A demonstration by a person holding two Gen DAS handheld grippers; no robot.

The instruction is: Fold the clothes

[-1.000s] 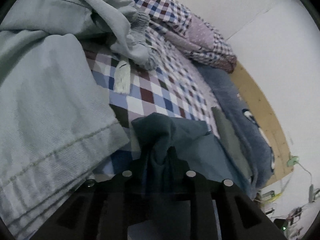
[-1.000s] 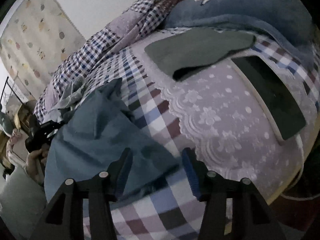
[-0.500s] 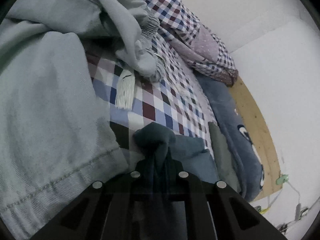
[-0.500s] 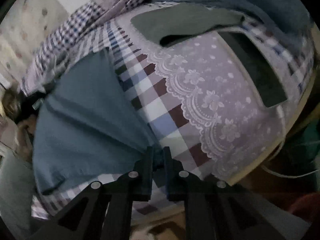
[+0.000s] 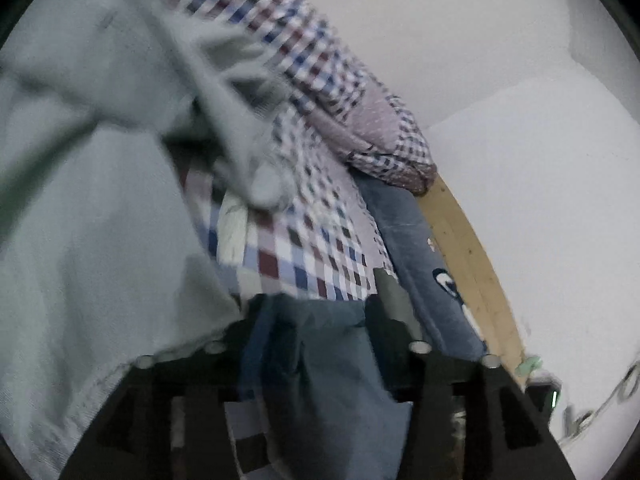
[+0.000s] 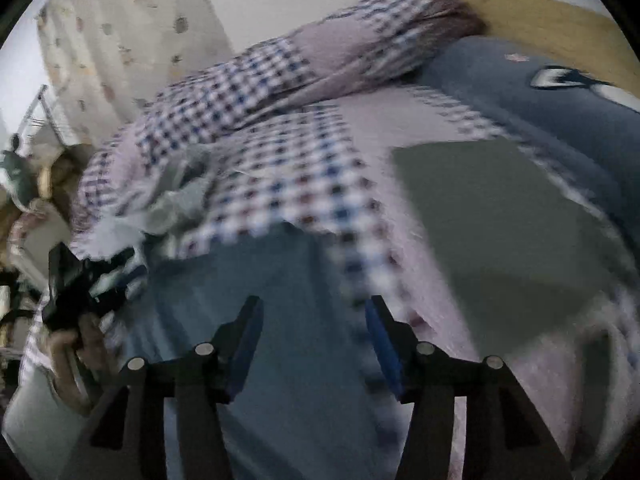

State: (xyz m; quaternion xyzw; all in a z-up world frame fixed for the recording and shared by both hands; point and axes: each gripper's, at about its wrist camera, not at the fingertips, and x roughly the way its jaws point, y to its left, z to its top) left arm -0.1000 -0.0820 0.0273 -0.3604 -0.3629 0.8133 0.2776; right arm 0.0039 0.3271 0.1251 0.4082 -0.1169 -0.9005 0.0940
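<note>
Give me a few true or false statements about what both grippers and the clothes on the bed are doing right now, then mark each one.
1. The right gripper is open. True.
2. The left gripper is shut. False: its jaws stand apart, with the blue garment between them.
3. A grey folded garment lies on the bedsheet. True.
4. The bedsheet is plain white. False: it is checked.

Both grippers spread wide now. Right gripper (image 6: 314,312) hangs low, blue-padded fingers (image 6: 244,340) well apart, nothing pinched. Left gripper (image 5: 310,320) gapes too, and a bare hand (image 6: 74,354) wraps its black handle.
</note>
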